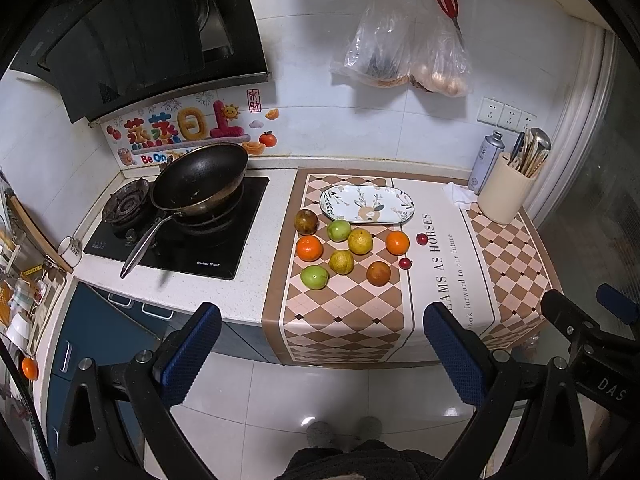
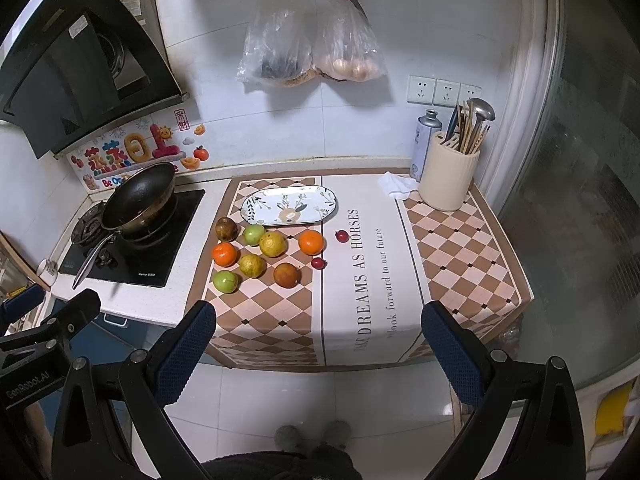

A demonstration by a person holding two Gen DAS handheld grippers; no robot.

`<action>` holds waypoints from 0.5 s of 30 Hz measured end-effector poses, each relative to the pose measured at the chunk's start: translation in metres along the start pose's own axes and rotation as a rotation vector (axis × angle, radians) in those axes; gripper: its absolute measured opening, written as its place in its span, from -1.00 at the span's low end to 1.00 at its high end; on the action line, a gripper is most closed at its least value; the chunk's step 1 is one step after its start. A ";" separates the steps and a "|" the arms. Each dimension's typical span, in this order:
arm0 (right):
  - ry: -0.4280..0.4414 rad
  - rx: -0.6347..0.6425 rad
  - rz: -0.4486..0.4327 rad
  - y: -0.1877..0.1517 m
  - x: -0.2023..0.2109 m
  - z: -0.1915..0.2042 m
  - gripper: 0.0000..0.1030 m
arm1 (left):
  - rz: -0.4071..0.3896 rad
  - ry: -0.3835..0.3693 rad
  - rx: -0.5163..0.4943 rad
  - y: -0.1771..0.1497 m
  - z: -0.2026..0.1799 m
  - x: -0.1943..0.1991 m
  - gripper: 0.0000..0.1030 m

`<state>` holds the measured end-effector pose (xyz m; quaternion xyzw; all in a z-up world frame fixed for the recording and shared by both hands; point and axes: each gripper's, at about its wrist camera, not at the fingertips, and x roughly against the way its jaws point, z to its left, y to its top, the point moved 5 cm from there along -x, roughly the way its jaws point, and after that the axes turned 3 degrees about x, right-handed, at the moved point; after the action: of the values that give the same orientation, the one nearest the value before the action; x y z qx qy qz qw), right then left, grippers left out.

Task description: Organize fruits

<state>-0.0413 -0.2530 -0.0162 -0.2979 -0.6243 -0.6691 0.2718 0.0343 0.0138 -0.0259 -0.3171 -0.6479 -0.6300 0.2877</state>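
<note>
- The checkered brown-and-cream table mat (image 1: 344, 312) (image 2: 460, 248) is covering the counter and hanging over its front edge.
- The black wok with a steel handle (image 1: 200, 184) (image 2: 140, 196) is sitting on the stove, well left of the mat.
- The oval white ceramic plate with a floral print (image 1: 367, 204) (image 2: 289, 205) is lying bare at the mat's far edge.
- The cream ribbed utensil holder (image 1: 505, 194) (image 2: 448, 180) is standing on the mat's far right corner.
- The left gripper (image 1: 322, 354) is hovering off the mat's front edge, its blue-padded fingers (image 1: 192, 354) spread wide and holding nothing.
- The right gripper (image 2: 318, 354) is doing likewise, spread and holding nothing.
- The loose fruits are resting on the mat just before the plate: two oranges (image 1: 309, 248) (image 2: 224, 254), two green apples (image 1: 314, 277) (image 2: 225, 281), two yellow citrus (image 1: 360, 241) (image 2: 273, 244), two brownish round fruits (image 1: 378, 273) (image 2: 287, 275).
- Two small red berries (image 1: 405, 263) (image 2: 318, 263) are lying just right of that cluster.
</note>
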 end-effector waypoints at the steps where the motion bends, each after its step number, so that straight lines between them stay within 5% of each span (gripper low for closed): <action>1: 0.000 -0.001 0.000 0.000 0.000 0.000 1.00 | 0.001 -0.001 0.001 0.000 0.000 0.000 1.00; 15: 0.003 -0.006 0.003 -0.002 -0.001 -0.001 1.00 | -0.001 -0.002 0.000 -0.002 0.000 0.000 1.00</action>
<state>-0.0421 -0.2544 -0.0184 -0.2986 -0.6214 -0.6711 0.2728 0.0330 0.0137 -0.0269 -0.3172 -0.6484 -0.6299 0.2867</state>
